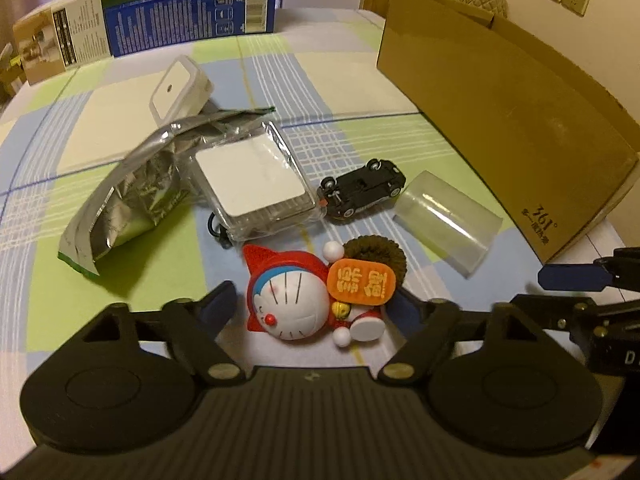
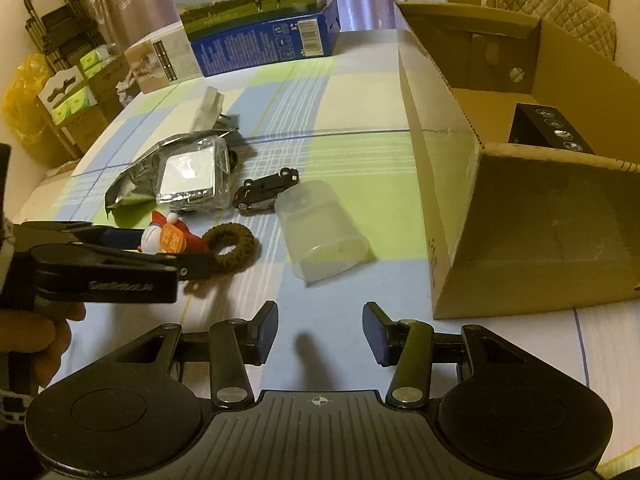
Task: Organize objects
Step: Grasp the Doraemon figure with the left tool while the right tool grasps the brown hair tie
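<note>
Straddling cat figurine (image 1: 304, 304), left gripper (image 1: 316, 308) spread; right gripper (image 2: 320, 334) spread, empty.

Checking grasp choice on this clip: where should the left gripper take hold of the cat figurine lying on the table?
Probably across its round white head, coming from above. The figurine lies on its back between the open left gripper fingers, and the head is its widest solid part; the orange sign and white pom-poms look likelier to slip.

The left gripper (image 1: 316, 308) sat low over the table's near edge with its jaws spread wide, while the right gripper (image 2: 320, 334) hovered beside it, jaws parted and empty, a hand (image 2: 36, 336) behind.
</note>
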A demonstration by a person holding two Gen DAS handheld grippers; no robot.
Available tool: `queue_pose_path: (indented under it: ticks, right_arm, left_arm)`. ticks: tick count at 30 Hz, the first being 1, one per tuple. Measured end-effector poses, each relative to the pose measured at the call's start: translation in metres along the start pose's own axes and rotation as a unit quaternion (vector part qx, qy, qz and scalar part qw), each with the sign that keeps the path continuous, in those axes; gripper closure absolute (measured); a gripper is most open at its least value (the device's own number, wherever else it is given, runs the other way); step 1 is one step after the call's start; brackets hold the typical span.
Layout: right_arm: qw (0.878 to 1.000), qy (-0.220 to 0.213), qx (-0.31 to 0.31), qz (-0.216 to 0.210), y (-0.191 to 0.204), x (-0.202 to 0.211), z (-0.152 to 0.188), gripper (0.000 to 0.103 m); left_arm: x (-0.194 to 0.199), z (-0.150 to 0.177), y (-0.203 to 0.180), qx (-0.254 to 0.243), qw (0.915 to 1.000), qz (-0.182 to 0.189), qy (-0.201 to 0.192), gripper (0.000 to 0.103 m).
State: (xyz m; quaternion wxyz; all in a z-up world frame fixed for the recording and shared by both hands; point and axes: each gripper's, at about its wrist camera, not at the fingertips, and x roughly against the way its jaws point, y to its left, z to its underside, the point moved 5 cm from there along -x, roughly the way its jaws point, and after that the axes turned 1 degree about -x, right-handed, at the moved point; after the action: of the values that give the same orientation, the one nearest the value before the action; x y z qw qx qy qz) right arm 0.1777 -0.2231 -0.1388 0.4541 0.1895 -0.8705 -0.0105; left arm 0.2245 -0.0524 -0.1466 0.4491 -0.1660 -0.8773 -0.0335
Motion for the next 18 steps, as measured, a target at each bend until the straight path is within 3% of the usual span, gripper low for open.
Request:
queue_pose_path:
  ticks: [4, 12, 18]
  right_arm:
    - [1.000, -0.014, 0.010, -0.012, 0.006, 0.003, -0.002, 0.058]
    - [0.996, -0.021, 0.072, -0.057, 0.042, -0.012, -0.012, 0.057]
    - [0.990, -0.028, 0.128, -0.060, 0.066, -0.036, -0.025, 0.045]
  left_arm:
    - [0.005, 0.004, 0.007, 0.015, 0.9999, 0.006, 0.005, 0.038]
    - [0.031, 0.019, 0.044, 0.041, 0.9988, -0.026, 0.010, 0.038]
    - [0.044, 0.019, 0.065, 0.063, 0.9970, -0.044, 0.000, 0.038]
